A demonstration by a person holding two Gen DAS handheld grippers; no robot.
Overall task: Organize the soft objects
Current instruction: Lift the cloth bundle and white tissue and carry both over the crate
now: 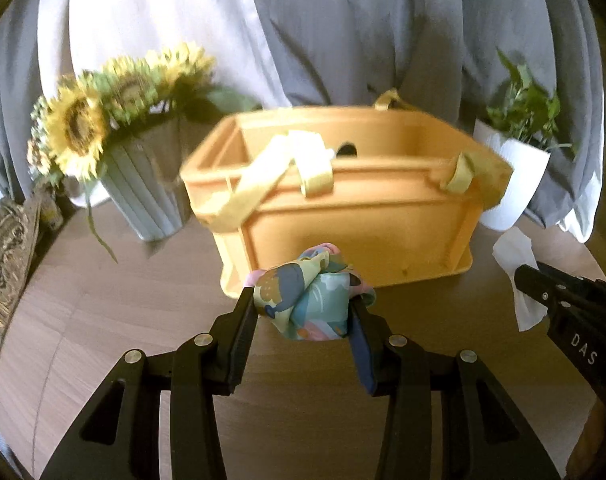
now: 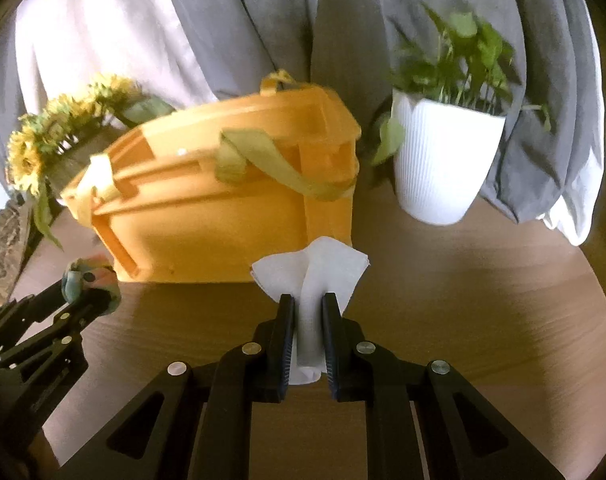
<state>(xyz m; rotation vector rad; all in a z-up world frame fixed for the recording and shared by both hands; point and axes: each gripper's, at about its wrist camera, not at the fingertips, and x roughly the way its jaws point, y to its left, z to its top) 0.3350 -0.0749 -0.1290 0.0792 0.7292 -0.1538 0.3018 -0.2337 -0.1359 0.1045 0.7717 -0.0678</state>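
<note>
An orange plastic crate with pale yellow straps stands on the round wooden table; it also shows in the right wrist view. My left gripper is shut on a bunched patterned scarf and holds it just in front of the crate's near wall. My right gripper is shut on a white cloth, also in front of the crate, to the right. Each gripper shows in the other view: the right gripper with the white cloth, the left gripper with the scarf.
A grey vase of sunflowers stands left of the crate. A white pot with a green plant stands to its right. Grey and white curtains hang behind. A woven patterned object lies at the table's left edge.
</note>
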